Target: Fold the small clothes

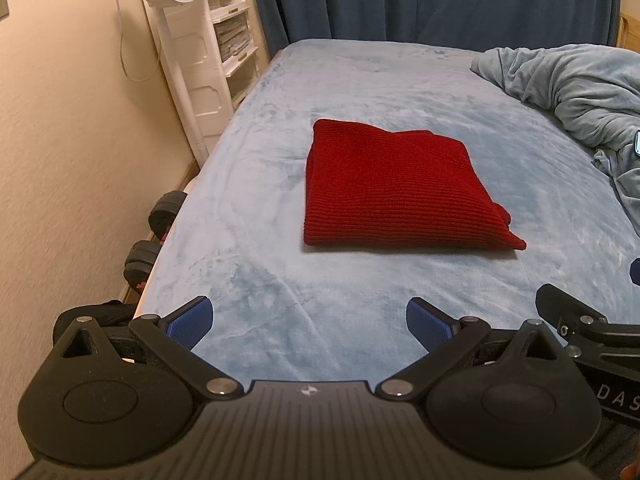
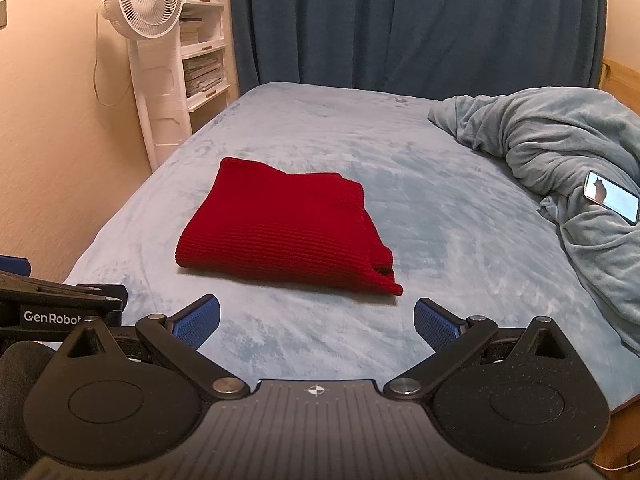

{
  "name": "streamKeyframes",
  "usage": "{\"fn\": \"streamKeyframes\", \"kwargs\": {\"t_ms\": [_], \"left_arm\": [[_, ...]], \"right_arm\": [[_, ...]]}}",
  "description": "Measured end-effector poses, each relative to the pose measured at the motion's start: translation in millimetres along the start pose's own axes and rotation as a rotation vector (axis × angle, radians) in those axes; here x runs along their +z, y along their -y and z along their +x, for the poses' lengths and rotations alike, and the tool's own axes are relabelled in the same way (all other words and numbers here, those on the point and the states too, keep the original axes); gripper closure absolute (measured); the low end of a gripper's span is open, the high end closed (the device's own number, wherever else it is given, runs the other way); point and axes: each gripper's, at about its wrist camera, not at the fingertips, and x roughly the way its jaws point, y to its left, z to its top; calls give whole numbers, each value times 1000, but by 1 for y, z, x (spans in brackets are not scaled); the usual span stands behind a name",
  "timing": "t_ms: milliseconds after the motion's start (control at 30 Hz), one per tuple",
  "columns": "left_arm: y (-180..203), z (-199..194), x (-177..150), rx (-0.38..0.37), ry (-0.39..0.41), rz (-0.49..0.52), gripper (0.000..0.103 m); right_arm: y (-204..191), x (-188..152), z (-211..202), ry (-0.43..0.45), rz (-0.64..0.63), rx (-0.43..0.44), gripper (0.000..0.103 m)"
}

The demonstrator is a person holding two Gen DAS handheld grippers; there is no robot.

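A red knit garment (image 1: 396, 192) lies folded into a rough square in the middle of the light blue bed (image 1: 320, 300); it also shows in the right wrist view (image 2: 284, 228). My left gripper (image 1: 309, 326) is open and empty, held above the bed's near part, short of the garment. My right gripper (image 2: 316, 326) is open and empty, also short of the garment, near its front right corner. Part of the right gripper (image 1: 580, 324) shows at the left view's right edge. Part of the left gripper (image 2: 60, 308) shows at the right view's left edge.
A crumpled blue blanket (image 2: 560, 152) lies at the bed's right side with a phone (image 2: 610, 197) on it. A white standing fan (image 2: 144, 0) and white shelves (image 2: 202, 64) stand at the left wall. Black dumbbells (image 1: 154, 236) lie on the floor beside the bed. Dark blue curtains (image 2: 400, 20) hang behind.
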Motion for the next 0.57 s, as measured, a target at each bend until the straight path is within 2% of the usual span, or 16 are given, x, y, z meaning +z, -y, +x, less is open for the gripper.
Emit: {"fn": "streamKeyframes", "kwargs": {"t_ms": [567], "left_arm": [[4, 0, -3, 9, -4, 13, 0]], "right_arm": [[-2, 1, 2, -5, -8, 15, 1]]}}
